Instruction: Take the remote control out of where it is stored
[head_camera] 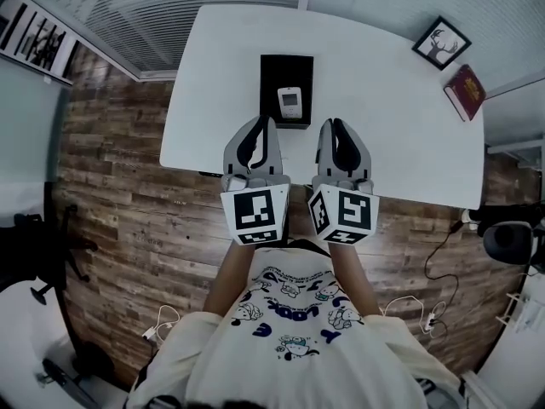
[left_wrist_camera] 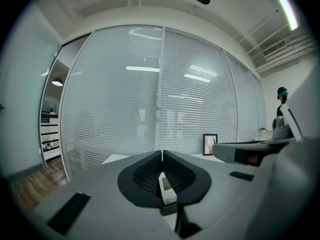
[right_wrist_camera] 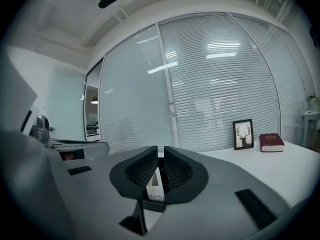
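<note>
as left claw [head_camera: 266, 120], right claw [head_camera: 332, 123] hover | 1 remote control [head_camera: 290, 100] | 1 box [head_camera: 272, 68]

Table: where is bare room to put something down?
Bare: the table left of the box; the wide stretch from box to frame and book. Crowded: the near edge, where the left tool and right tool hover by the box.

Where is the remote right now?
In the head view, the white remote lies inside the black box on the white table, just beyond the tips of the left gripper and right gripper, between them.
</note>
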Demonstrator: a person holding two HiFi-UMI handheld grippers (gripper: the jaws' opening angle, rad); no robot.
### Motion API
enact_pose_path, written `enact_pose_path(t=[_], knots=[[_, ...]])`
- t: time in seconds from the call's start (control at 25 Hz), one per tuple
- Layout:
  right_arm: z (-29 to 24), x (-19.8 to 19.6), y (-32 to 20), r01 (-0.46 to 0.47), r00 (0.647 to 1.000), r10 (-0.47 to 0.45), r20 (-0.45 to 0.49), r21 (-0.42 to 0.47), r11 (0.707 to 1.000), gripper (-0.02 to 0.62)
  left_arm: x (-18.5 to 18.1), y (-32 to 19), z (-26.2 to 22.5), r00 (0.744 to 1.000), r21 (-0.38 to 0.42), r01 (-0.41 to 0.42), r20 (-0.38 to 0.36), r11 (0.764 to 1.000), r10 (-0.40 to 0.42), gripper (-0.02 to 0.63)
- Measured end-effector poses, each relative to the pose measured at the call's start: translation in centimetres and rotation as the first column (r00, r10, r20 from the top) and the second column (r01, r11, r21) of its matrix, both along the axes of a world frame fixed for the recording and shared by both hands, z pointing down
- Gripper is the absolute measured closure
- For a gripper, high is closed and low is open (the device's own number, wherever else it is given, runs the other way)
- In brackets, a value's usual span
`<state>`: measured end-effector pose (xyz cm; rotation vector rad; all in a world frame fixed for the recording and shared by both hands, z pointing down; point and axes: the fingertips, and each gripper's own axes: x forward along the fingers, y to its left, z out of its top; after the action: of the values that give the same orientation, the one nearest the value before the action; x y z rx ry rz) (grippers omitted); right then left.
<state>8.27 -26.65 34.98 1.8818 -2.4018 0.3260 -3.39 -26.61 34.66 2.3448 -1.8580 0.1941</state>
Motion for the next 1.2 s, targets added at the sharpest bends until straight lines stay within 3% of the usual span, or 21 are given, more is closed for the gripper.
enact_pose_path(t=[0.52,1.2], knots=[[2.9,-0.6,-5.1,-0.007,1.000,0.007,-0.013,-0.070,0.998,0.538,0.5,-5.4,3.4,0.998,-0.081,-0.057,-0.027,0.995,0.055,0.583],[6.3,-0.6,-8.6,-0.031,0.999,0.028,-0.019,-0.143,0.989,0.538,1.4,-8.7,7.5,0.991,-0.180,-0.134,-0.024,0.975,0.132,0.581]])
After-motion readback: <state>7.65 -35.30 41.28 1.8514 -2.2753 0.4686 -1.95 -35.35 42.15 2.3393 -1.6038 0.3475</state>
